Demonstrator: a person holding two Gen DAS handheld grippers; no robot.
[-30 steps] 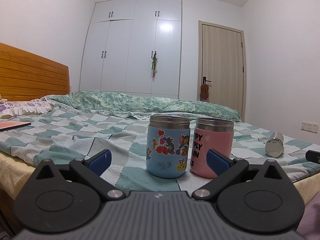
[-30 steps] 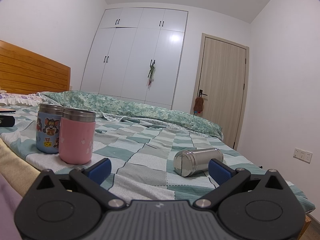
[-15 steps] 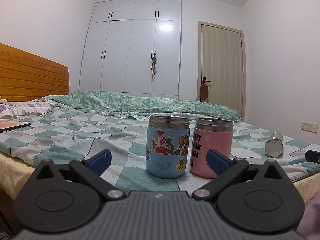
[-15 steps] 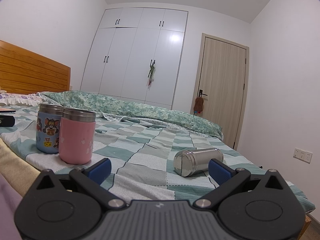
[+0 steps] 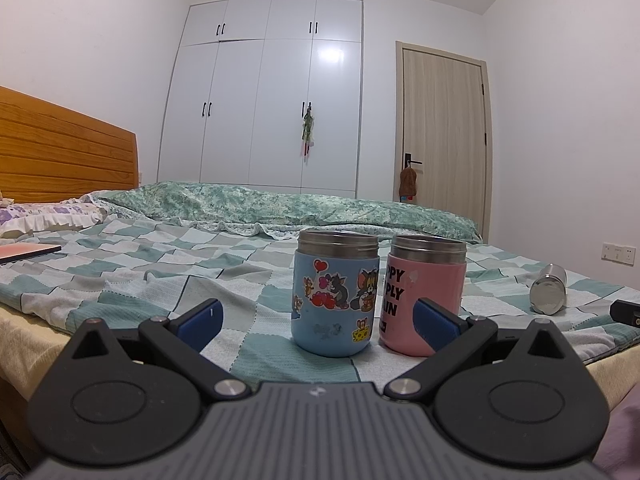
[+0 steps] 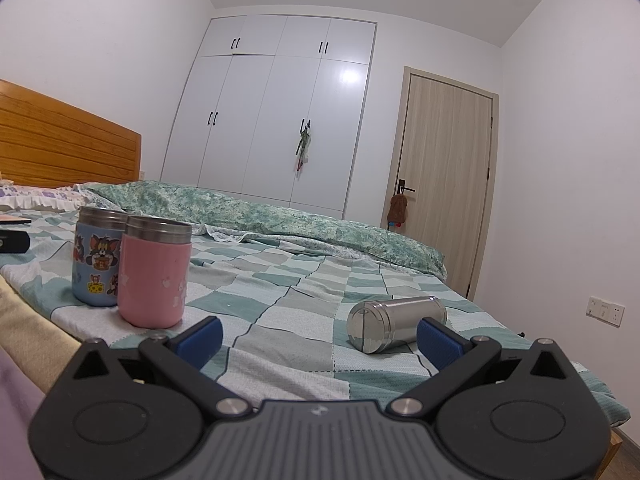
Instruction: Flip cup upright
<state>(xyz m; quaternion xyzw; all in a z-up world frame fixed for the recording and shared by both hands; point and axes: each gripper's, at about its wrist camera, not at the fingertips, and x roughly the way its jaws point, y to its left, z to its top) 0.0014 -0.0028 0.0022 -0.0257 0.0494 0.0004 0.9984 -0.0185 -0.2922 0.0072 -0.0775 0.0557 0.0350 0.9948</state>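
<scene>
A silver steel cup (image 6: 394, 323) lies on its side on the checked bedspread, its round end toward me, just left of my right gripper's right fingertip. It shows small at the right in the left wrist view (image 5: 549, 295). My right gripper (image 6: 318, 334) is open and empty, close to the bed's near edge. My left gripper (image 5: 316, 318) is open and empty, with a blue cartoon cup (image 5: 335, 296) and a pink cup (image 5: 423, 294) standing upright just beyond its fingers.
The blue cup (image 6: 95, 254) and pink cup (image 6: 154, 273) stand side by side at the left in the right wrist view. A dark object (image 6: 14, 241) lies further left. A folded green quilt (image 6: 280, 216) lies across the bed's far side. A wooden headboard (image 5: 60, 148) stands at left.
</scene>
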